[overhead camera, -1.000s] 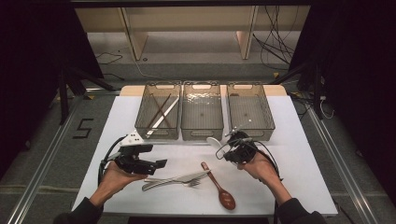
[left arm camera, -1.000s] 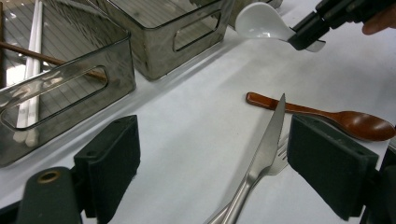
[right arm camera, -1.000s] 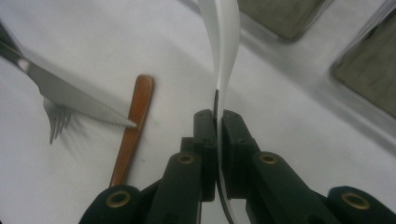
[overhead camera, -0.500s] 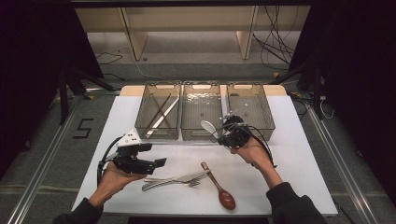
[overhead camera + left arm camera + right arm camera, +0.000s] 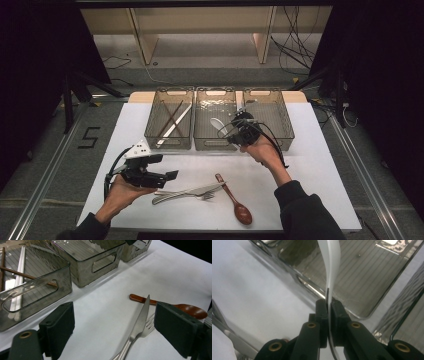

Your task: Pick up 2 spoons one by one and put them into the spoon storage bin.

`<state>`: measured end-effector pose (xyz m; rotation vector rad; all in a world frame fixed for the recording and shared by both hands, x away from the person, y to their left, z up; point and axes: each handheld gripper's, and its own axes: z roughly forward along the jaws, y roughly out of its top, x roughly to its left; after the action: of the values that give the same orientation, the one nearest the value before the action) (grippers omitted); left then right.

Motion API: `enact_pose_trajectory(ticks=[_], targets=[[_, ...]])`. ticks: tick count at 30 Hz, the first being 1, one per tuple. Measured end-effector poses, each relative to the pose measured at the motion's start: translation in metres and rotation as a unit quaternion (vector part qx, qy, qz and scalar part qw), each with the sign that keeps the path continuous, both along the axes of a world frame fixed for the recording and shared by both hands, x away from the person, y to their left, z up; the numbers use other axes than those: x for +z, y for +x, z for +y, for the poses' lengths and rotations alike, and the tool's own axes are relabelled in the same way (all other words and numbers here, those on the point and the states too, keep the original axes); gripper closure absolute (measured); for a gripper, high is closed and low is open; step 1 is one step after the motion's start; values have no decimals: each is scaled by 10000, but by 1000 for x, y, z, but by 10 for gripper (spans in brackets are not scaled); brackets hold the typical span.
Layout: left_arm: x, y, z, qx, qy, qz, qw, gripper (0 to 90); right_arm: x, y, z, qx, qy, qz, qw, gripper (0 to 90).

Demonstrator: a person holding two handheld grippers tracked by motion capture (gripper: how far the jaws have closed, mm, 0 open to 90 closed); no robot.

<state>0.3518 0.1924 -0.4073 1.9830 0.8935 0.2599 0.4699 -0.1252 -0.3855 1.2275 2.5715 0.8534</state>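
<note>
We hold the white spoon (image 5: 218, 124) tight in our right gripper (image 5: 239, 131) over the middle bin (image 5: 216, 92), and next we let go, while our left gripper (image 5: 167, 176) waits wide open and empty.

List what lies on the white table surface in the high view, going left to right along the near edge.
Left gripper → knife → wooden spoon → the person's right sleeve. The fork lies under the knife, so I leave it out.

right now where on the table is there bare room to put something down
Bare white tabletop right of the wooden spoon, and along the left edge beside the chopstick bin. The near middle is crowded: knife, fork and spoon lie together there.
</note>
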Motion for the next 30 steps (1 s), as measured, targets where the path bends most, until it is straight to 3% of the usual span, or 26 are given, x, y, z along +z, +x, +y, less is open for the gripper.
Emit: enact_pose_trajectory(ticks=[19,30], targets=[[0,1,1,-16,-45,-38,10000,163,6,42,22,-287,-23,15,9996,863],[0,1,2,-30,-52,-43,10000,163,3,57,32,-414,-41,93,9991,862]])
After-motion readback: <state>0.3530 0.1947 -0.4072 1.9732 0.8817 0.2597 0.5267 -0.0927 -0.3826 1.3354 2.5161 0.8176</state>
